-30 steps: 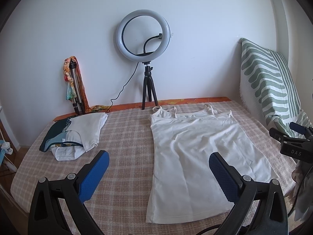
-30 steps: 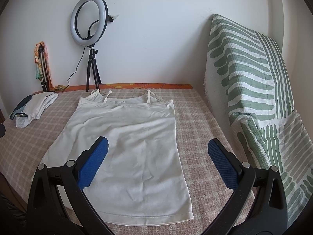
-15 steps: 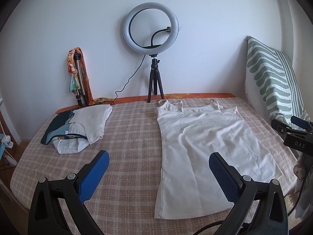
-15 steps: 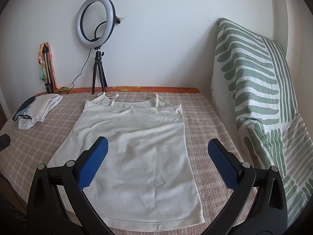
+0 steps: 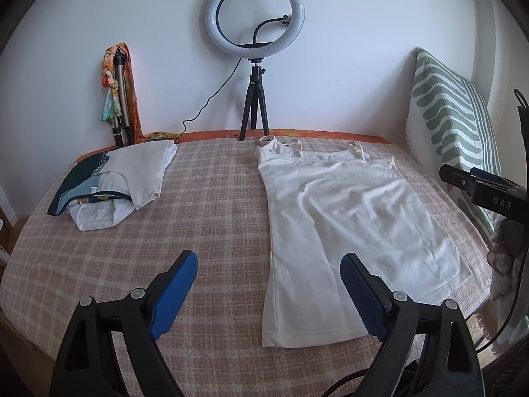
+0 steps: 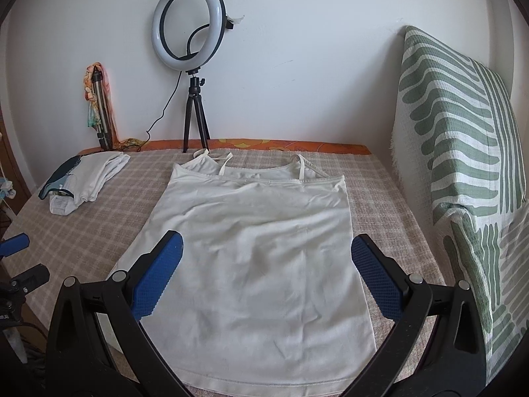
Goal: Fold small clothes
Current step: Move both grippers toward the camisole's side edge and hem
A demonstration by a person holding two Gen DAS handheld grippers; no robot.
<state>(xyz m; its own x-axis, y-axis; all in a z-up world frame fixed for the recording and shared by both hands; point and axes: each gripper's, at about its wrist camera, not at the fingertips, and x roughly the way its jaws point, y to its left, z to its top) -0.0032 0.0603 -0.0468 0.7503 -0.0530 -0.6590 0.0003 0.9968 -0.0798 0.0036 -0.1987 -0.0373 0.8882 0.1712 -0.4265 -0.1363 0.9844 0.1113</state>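
Observation:
A white strappy top [image 5: 347, 225] [image 6: 258, 258] lies flat on the checked bed cover [image 5: 211, 218], straps toward the wall, hem toward me. My left gripper [image 5: 268, 264] hovers over the top's lower left edge; its jaws are closing, with nothing pressed between the blue pads [image 5: 173, 294]. My right gripper [image 6: 266, 247] hangs open above the middle of the top, holding nothing. The right gripper also shows at the right edge of the left wrist view [image 5: 476, 183], and the left gripper's fingertips [image 6: 15, 244] show at the left edge of the right wrist view.
A pile of folded clothes [image 5: 112, 182] [image 6: 82, 178] sits at the far left of the bed. A ring light on a tripod [image 5: 254, 29] [image 6: 190, 33] and a folded tripod [image 5: 119, 99] stand by the wall. A green-striped cushion [image 6: 456, 152] leans at the right.
Both views shifted: the top now lies further right in the left wrist view and more centred and closer in the right wrist view. The left gripper's blue pads stand closer together than before.

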